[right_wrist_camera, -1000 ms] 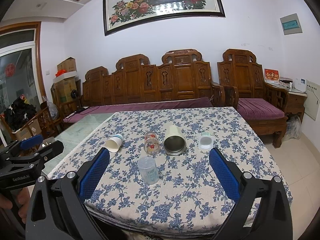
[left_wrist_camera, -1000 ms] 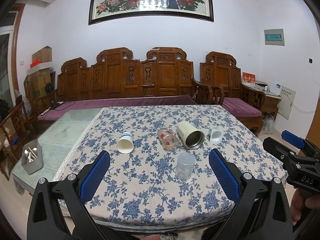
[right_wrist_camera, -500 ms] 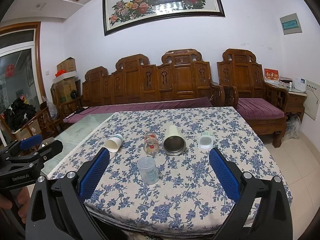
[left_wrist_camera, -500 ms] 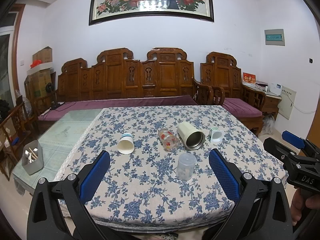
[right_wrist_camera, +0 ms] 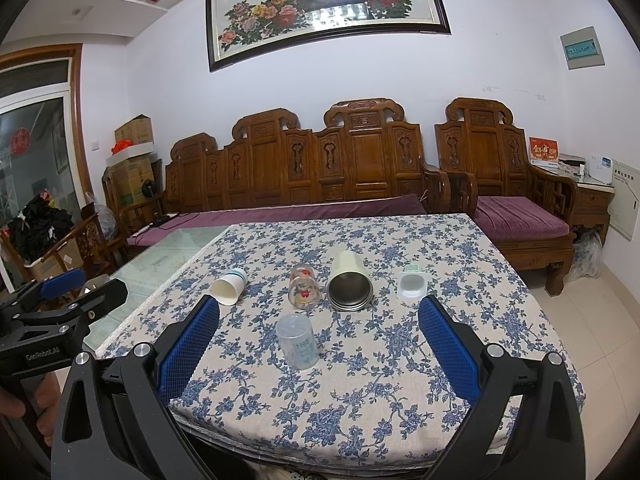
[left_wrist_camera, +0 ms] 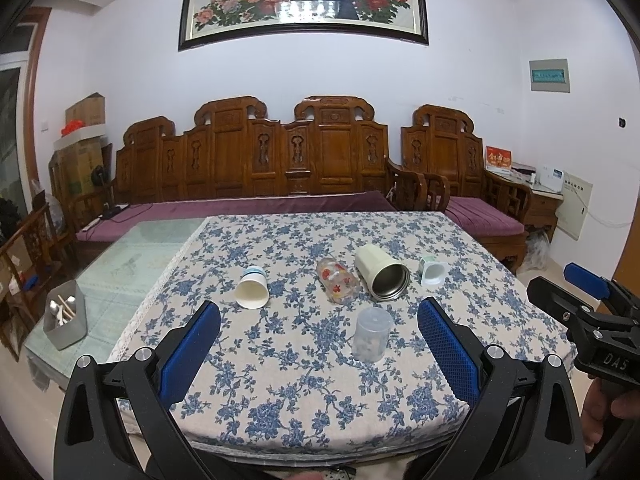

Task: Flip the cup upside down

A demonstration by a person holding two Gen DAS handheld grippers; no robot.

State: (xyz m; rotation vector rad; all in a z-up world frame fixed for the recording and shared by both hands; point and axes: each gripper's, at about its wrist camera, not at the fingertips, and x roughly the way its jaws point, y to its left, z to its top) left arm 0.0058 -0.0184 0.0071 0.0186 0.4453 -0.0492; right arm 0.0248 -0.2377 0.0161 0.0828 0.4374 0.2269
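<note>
A clear plastic cup stands on the floral tablecloth, nearest me; it also shows in the right wrist view. Behind it lie on their sides a white paper cup, a flower-printed glass and a cream steel tumbler. A small white pot lies at the right. My left gripper is open and empty before the table's front edge. My right gripper is open and empty too, held to the right of the left one.
The table has a bare glass part on the left with a grey utensil holder. Carved wooden benches with purple cushions stand behind. A side cabinet is at the right wall.
</note>
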